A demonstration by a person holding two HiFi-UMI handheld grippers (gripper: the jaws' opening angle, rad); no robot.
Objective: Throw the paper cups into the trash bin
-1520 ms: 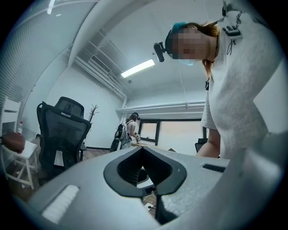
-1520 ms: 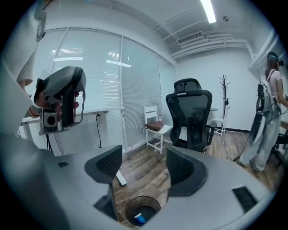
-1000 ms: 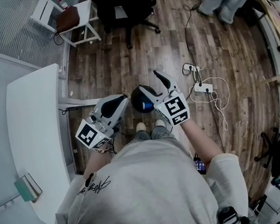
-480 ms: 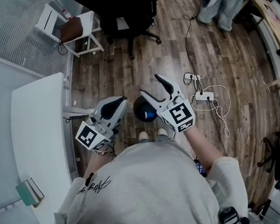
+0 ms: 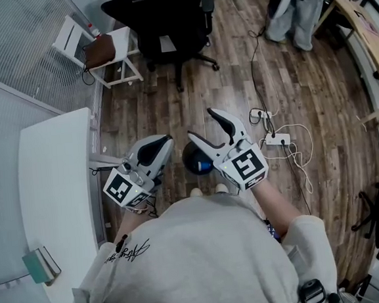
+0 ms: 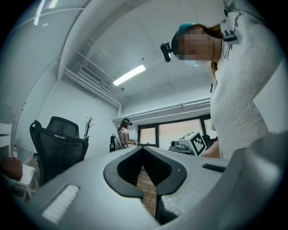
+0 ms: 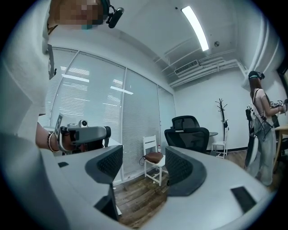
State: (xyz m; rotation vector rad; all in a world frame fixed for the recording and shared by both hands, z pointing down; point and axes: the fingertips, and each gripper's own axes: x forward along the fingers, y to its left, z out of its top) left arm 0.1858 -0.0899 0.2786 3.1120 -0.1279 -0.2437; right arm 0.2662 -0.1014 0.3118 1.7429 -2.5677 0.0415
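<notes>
a wood floor (image 5: 304,104) fills the head view, with a white tabletop (image 5: 53,179) along the left and a black office chair (image 5: 164,11) beyond. the dark round bin (image 5: 191,157) stands on the floor just ahead of the person's feet, seen between the two tools. the right tool (image 5: 201,124) hangs above the bin with its jaws wide apart and nothing between them. the left tool (image 5: 156,148), just beside the bin, has its jaw tips together and holds nothing.

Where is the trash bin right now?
In the head view, the trash bin stands on the wooden floor just ahead of the person's shoes, between the left gripper and the right gripper.
</notes>
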